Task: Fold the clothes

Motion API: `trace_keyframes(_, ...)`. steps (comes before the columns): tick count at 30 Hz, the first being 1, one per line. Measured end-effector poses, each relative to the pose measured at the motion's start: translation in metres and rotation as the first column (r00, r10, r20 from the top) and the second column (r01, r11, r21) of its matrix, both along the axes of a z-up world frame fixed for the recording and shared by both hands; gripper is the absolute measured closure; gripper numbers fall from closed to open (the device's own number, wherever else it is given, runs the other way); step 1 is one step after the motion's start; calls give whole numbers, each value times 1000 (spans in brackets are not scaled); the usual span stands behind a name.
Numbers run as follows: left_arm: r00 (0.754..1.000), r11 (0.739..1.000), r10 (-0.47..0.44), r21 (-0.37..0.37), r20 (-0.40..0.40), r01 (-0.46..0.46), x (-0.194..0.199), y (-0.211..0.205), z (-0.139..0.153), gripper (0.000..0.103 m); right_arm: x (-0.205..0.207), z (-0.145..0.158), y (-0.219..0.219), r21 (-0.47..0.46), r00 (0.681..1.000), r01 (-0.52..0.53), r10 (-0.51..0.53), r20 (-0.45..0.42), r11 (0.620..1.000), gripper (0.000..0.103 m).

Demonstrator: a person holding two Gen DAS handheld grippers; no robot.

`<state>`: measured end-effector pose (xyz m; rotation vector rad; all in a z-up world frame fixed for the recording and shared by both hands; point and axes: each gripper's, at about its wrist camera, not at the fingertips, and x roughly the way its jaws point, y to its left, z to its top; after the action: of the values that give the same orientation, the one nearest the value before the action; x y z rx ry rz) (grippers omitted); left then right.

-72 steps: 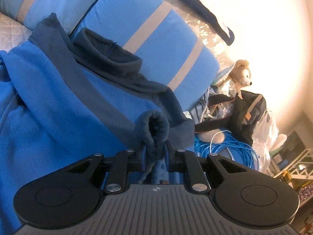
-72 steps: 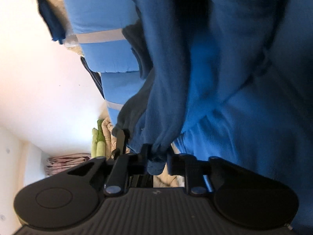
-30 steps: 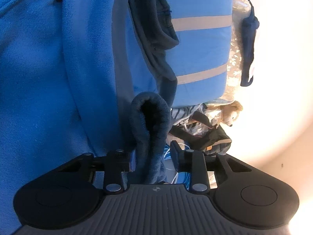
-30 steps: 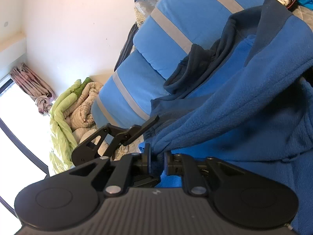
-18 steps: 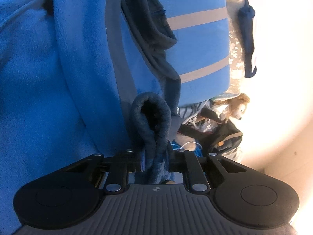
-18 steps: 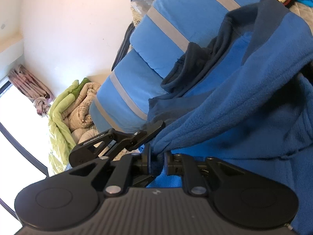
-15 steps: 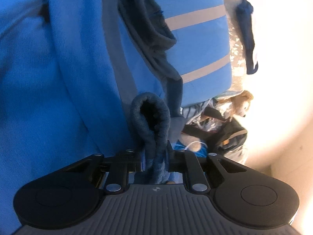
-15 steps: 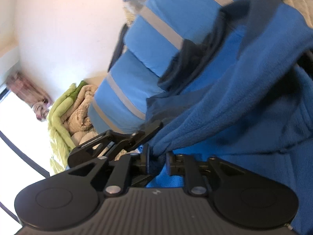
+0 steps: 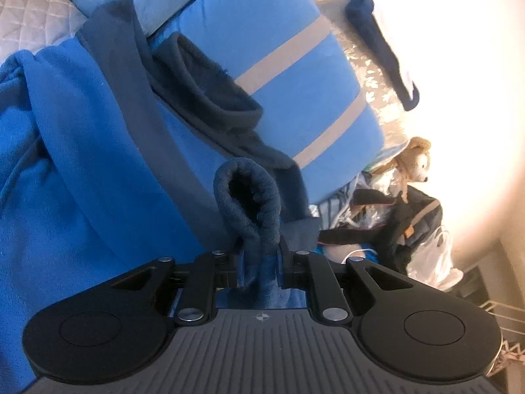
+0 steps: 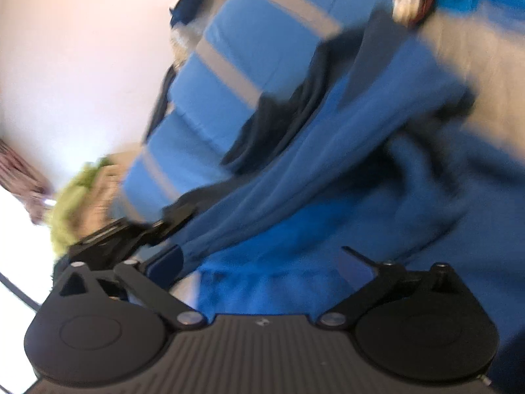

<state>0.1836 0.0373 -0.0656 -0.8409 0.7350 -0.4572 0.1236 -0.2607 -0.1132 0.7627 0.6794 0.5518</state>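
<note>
A bright blue fleece jacket (image 9: 82, 164) with a navy collar and trim lies spread across the bed, its collar against the pillows. My left gripper (image 9: 259, 256) is shut on a rolled navy cuff (image 9: 249, 197) that loops up above the fingers. In the blurred right wrist view, my right gripper (image 10: 262, 262) has its jaws opening wide. The blue fleece (image 10: 328, 197) lies between and beyond the fingers, and neither pad presses on it. The left gripper (image 10: 131, 233) shows at the left of that view, at the fleece's edge.
Blue pillows with grey stripes (image 9: 295, 82) lie behind the jacket on a white quilted cover (image 9: 26, 16). To the right are a teddy bear (image 9: 415, 161), a dark bag (image 9: 393, 223) and a white plastic bag (image 9: 433, 259). A green blanket (image 10: 75, 197) is piled near the window.
My right gripper's jaws have spread wide and let go of the fleece edge, and its view has swung and blurred. The left gripper has risen and rolled, still holding the cuff.
</note>
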Motion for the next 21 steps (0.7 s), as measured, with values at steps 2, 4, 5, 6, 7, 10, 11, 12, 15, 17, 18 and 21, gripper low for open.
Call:
trace_keyframes(2, 1000, 1000, -1, -14, 3, 1, 1, 4, 5, 90, -14, 16, -8, -134, 989, 94, -78, 122, 987, 0)
trace_keyframes(4, 1000, 999, -3, -41, -3, 3, 5, 7, 9, 90, -20, 26, -13, -254, 972, 174, -125, 199, 951, 0)
trace_keyframes(5, 1000, 998, -3, -61, -9, 3, 7, 9, 10, 90, -19, 28, -15, -281, 970, 188, -135, 200, 941, 0)
trace_keyframes(6, 1000, 996, -2, -87, -21, 1, 9, 10, 12, 90, -17, 31, -18, -305, 969, 201, -144, 201, 931, 0)
trace_keyframes(7, 999, 994, -2, -113, -32, -2, 11, 11, 13, 90, -14, 32, -17, -338, 969, 204, -141, 200, 919, 0)
trace_keyframes(10, 999, 984, -4, -177, -54, -5, 17, 11, 19, 90, 1, 34, -6, -508, 971, 216, -129, 202, 834, 0)
trace_keyframes(11, 999, 982, -6, -191, -54, -4, 19, 10, 22, 90, 8, 32, 3, -577, 972, 213, -111, 208, 789, 0)
trace_keyframes(12, 999, 979, -9, -202, -49, -1, 19, 9, 24, 90, 15, 30, 11, -641, 973, 210, -92, 213, 738, 0)
trace_keyframes(15, 999, 975, -20, -222, -39, 11, 21, 5, 33, 90, 39, 20, 26, -744, 969, 222, -56, 241, 630, 0)
trace_keyframes(17, 999, 974, -28, -225, -30, 21, 22, 5, 40, 90, 57, 15, 25, -781, 963, 248, -62, 260, 573, 0)
trace_keyframes(18, 999, 974, -31, -225, -25, 25, 22, 5, 44, 90, 66, 15, 16, -779, 959, 271, -92, 267, 566, 0)
trace_keyframes(21, 999, 976, -36, -213, 1, 36, 24, 9, 56, 90, 88, 17, -1, -761, 953, 295, -126, 274, 577, 0)
